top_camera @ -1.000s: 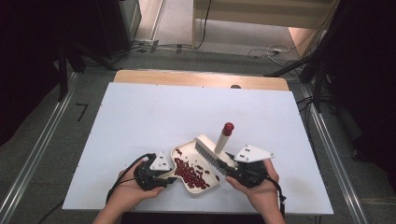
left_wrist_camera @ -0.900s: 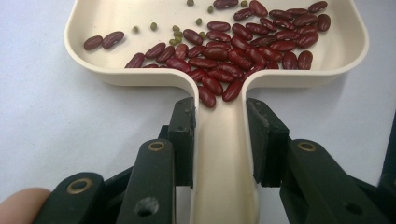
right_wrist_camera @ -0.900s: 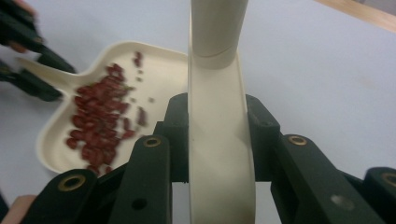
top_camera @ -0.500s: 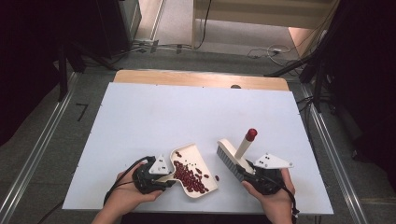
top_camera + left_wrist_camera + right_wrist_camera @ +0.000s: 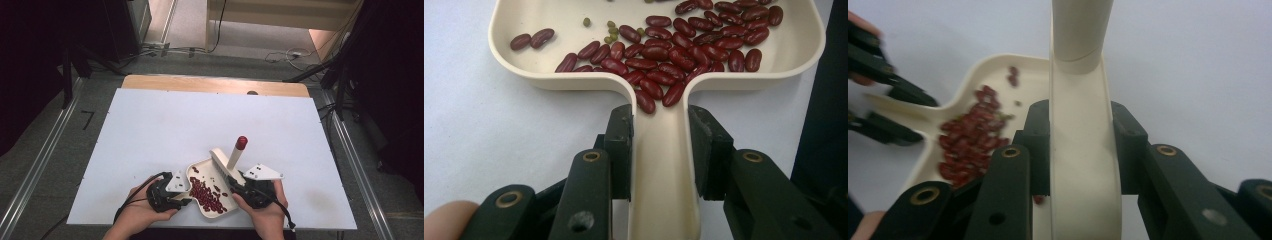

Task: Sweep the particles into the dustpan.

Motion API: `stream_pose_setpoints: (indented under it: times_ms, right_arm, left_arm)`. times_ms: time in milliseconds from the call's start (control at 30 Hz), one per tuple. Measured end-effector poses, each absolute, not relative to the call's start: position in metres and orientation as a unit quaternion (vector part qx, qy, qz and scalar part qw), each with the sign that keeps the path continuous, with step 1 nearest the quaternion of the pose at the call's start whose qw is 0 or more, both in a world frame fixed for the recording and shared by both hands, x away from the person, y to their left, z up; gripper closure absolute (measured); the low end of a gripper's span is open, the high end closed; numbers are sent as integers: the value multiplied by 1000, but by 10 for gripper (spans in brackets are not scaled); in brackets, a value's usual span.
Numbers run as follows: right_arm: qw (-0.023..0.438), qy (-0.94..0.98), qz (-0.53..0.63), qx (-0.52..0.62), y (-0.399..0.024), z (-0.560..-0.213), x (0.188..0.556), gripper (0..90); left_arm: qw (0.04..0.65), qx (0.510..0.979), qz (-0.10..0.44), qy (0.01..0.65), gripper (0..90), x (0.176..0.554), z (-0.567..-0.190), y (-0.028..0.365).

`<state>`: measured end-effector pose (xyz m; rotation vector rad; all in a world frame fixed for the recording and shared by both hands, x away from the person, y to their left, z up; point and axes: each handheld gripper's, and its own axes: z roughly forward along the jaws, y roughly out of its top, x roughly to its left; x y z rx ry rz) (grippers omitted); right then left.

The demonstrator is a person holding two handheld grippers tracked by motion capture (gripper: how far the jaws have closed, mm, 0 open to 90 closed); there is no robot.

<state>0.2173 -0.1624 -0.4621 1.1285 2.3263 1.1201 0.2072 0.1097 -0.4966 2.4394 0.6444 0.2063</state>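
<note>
Brush (image 5: 227,165) slants up, red-tipped handle away, over the dustpan (image 5: 207,187).

White tabletop (image 5: 165,130), grey floor (image 5: 45,150), floor cables (image 5: 280,54), dark surroundings

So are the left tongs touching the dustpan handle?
Touching. In the left gripper view the left tongs have both black jaws pressed flat against the sides of the dustpan handle, with no gap on either side.

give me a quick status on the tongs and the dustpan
Left tongs shut on dustpan handle. Right tongs shut on brush, at the pan's rim. Red beans and some small green ones in pan. Nothing in the way.
</note>
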Motion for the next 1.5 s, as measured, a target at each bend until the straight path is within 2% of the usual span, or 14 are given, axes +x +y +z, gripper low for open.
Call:
stream_pose_setpoints:
  times_ms: [267, 467, 567, 1067, 1500]
  right_arm:
    - [121, 815, 428, 371, -149, -459, 214, 659]
    - [130, 806, 432, 382, -165, -451, 219, 659]
    - [149, 808, 413, 391, -169, -455, 222, 659]
    - [138, 833, 396, 360, -132, -459, 208, 659]
    - [163, 824, 417, 347, -148, -445, 219, 658]
  left_arm:
    - [305, 918, 78, 240, 665, 208, -498, 111]
    - [308, 917, 80, 240, 665, 208, -498, 111]
    - [310, 915, 83, 244, 665, 208, -498, 110]
    - [316, 912, 90, 246, 666, 208, -497, 110]
    - [321, 907, 100, 253, 666, 209, -494, 113]
